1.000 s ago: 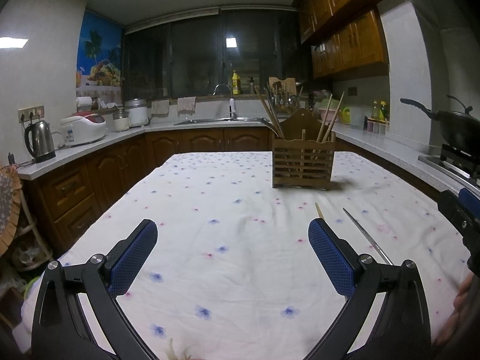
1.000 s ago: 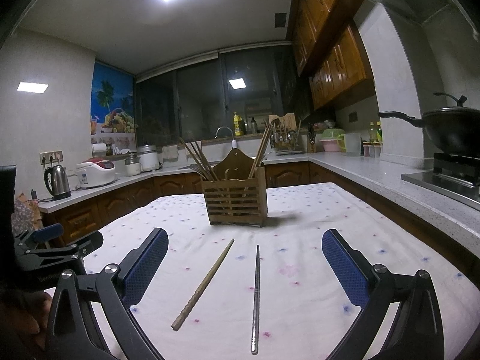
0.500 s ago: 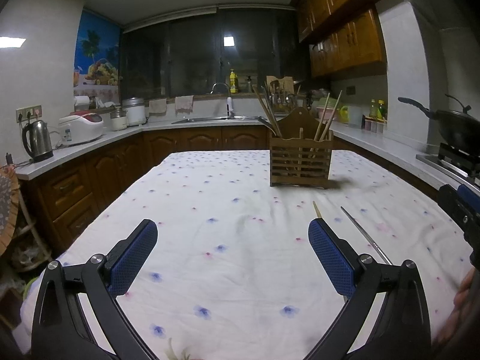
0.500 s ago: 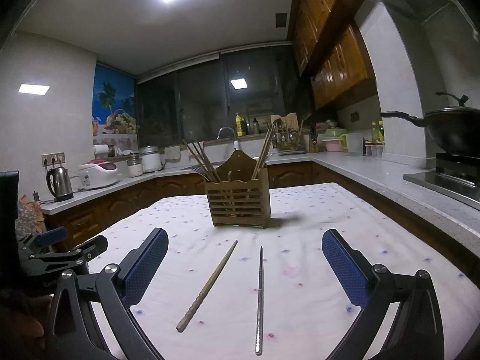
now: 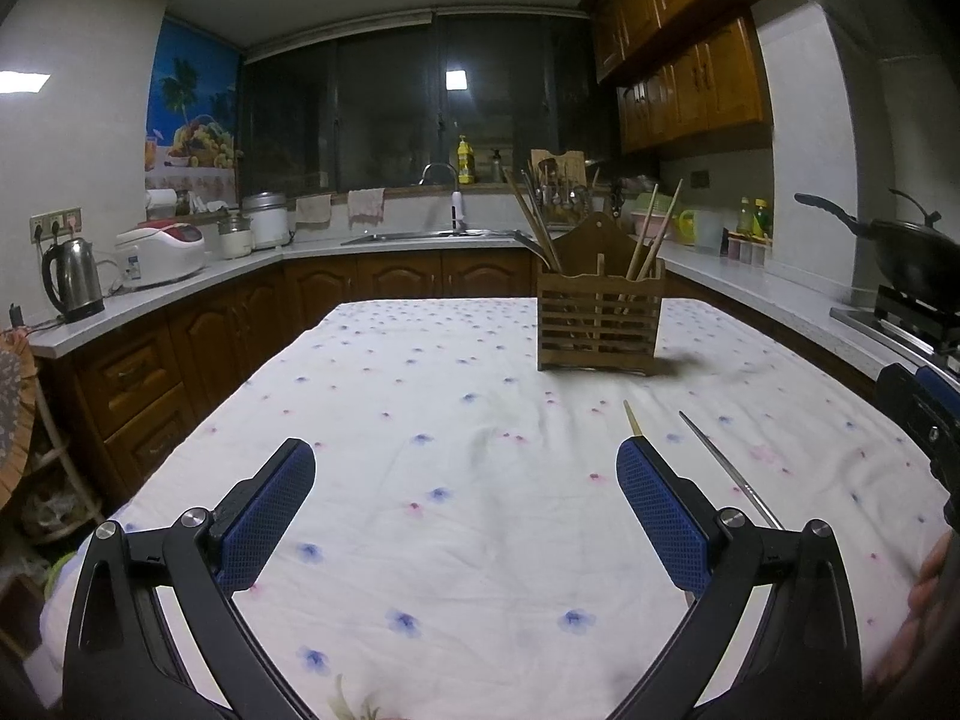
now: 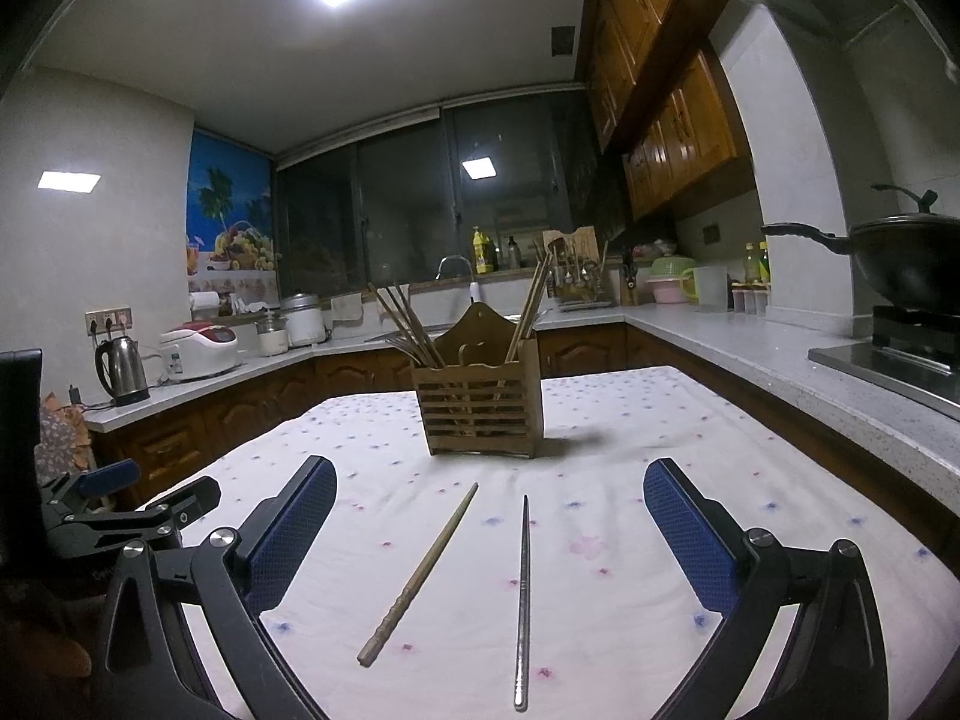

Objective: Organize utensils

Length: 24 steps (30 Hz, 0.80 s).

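Right gripper (image 6: 489, 531) jaws spread, empty; wooden chopstick (image 6: 420, 573) and metal chopstick (image 6: 523, 594) lie apart between them on the bench (image 6: 630, 600), short of the holder (image 6: 480, 414). Left gripper (image 5: 465, 516) jaws spread, empty. Both sticks judged light and stiff, the metal one slippery; grip mid-shaft.

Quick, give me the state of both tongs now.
Left tongs: open, holding nothing.
Right tongs: open, holding nothing.

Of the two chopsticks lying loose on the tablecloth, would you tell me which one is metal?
The metal chopstick is the thin, smooth silver one on the right; the wooden chopstick to its left is thicker, brown and ridged near its end.
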Available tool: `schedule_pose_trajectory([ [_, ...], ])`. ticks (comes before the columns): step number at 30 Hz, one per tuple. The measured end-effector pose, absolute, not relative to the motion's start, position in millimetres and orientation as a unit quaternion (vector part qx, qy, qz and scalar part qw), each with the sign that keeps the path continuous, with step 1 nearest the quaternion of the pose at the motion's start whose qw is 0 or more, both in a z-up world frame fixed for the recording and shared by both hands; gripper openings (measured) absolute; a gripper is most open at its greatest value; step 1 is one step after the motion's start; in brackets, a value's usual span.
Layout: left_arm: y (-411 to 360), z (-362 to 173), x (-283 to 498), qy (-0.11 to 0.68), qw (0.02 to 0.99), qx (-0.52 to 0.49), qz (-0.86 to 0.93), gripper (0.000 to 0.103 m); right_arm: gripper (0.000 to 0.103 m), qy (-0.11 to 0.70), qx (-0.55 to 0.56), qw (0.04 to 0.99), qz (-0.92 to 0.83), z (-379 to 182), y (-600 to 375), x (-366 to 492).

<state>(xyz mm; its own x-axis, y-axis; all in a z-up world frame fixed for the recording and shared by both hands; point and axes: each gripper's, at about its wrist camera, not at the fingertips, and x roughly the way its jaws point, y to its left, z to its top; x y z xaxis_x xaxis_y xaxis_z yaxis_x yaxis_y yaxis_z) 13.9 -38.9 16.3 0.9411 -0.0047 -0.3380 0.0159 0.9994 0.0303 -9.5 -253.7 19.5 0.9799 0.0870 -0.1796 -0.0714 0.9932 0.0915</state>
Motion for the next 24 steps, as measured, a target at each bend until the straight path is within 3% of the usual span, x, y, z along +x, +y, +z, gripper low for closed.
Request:
schedule_pose_trajectory([
  [24,-38.9,13.7,21.3,0.179,0.984,0.009,-0.014,0.103,0.103,0.107,0.049,0.992,0.038,15.2,-244.8,-4.1],
])
